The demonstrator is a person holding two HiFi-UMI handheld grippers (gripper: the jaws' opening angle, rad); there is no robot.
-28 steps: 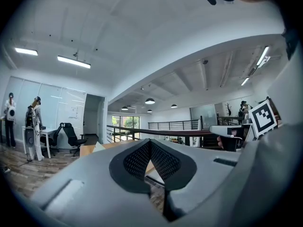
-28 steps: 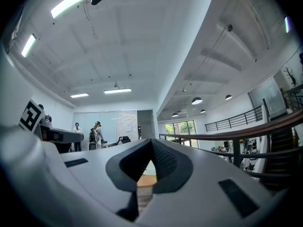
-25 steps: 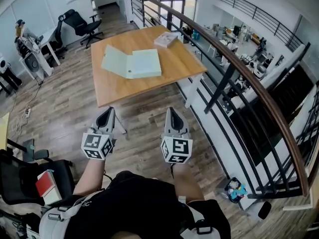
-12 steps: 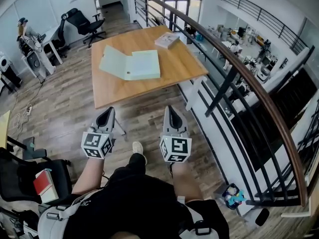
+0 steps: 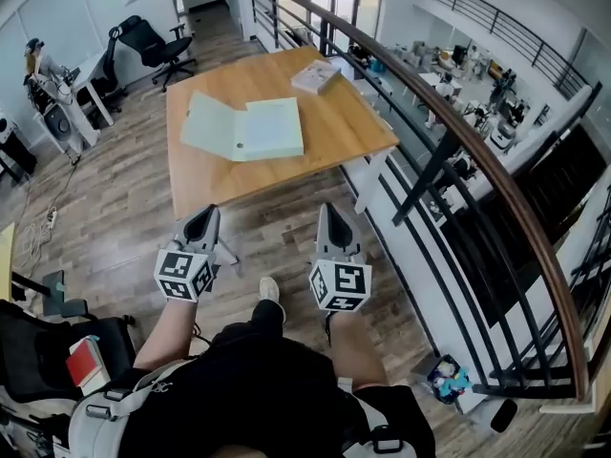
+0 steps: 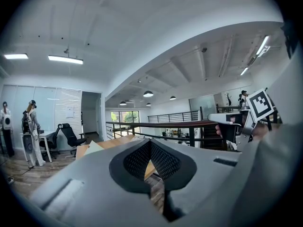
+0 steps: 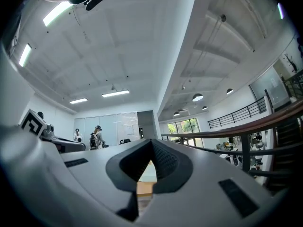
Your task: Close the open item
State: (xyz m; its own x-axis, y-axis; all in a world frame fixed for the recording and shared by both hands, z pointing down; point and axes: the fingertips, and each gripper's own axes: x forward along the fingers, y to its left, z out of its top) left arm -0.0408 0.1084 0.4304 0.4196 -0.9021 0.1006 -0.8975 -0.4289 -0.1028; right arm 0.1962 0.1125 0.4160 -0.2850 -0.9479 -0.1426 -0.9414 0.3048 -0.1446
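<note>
Nothing of the closing is done yet: the pale green folder (image 5: 243, 129) lies spread open on the far wooden worktop (image 5: 329, 127), well apart from the left hand-held gripper (image 5: 204, 216) and right hand-held gripper (image 5: 327, 212), both empty with jaws together, so the approach and the folding-over remain.
</note>
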